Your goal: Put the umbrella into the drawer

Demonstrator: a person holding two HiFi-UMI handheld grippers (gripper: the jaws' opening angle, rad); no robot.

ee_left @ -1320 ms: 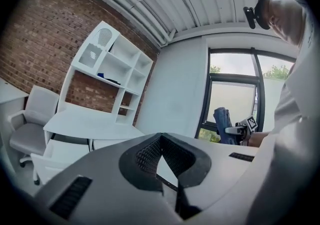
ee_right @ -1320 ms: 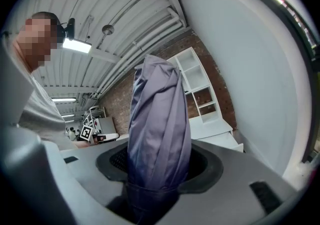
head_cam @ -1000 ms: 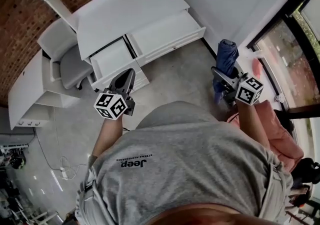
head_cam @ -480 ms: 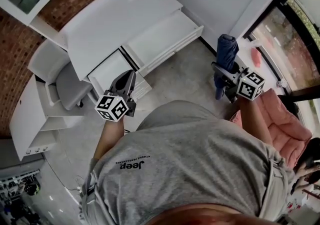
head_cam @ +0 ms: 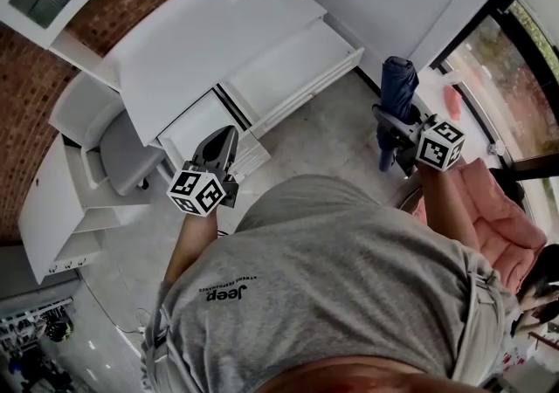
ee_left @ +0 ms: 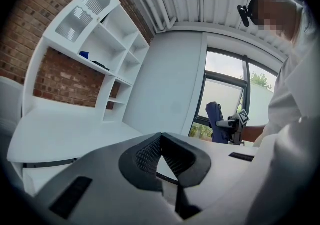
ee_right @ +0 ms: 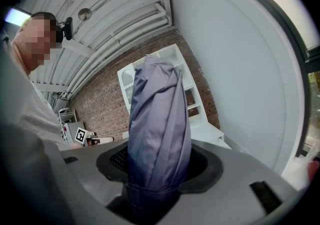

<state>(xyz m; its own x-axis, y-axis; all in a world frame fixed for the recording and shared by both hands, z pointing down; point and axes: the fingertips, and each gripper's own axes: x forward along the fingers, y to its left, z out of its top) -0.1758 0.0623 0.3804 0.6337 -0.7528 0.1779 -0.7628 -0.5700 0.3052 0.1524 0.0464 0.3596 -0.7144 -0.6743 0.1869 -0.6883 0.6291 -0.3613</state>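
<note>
A folded dark blue umbrella (head_cam: pixel 397 90) stands upright at the right, with my right gripper (head_cam: pixel 385 122) shut on its lower part. In the right gripper view the umbrella (ee_right: pixel 160 114) fills the gap between the jaws of that gripper (ee_right: pixel 159 164). My left gripper (head_cam: pixel 228 132) is shut with nothing in it and points at the white desk (head_cam: pixel 201 29). Its pads meet at the tip in the left gripper view (ee_left: pixel 161 136). Two drawers are pulled out: a wide one (head_cam: pixel 293 59) and a smaller one (head_cam: pixel 188 125) just ahead of the left gripper.
A grey office chair (head_cam: pixel 122 155) stands left of the desk. White shelves (ee_left: pixel 100 54) rise over it against a brick wall. A pink seat (head_cam: pixel 489 225) and a window (head_cam: pixel 515 59) are at the right. Bare concrete floor (head_cam: pixel 332 134) lies between me and the drawers.
Both grippers have drifted a little closer to the desk as the person moved. The umbrella stays upright in the right gripper, and the left jaws stay shut.
</note>
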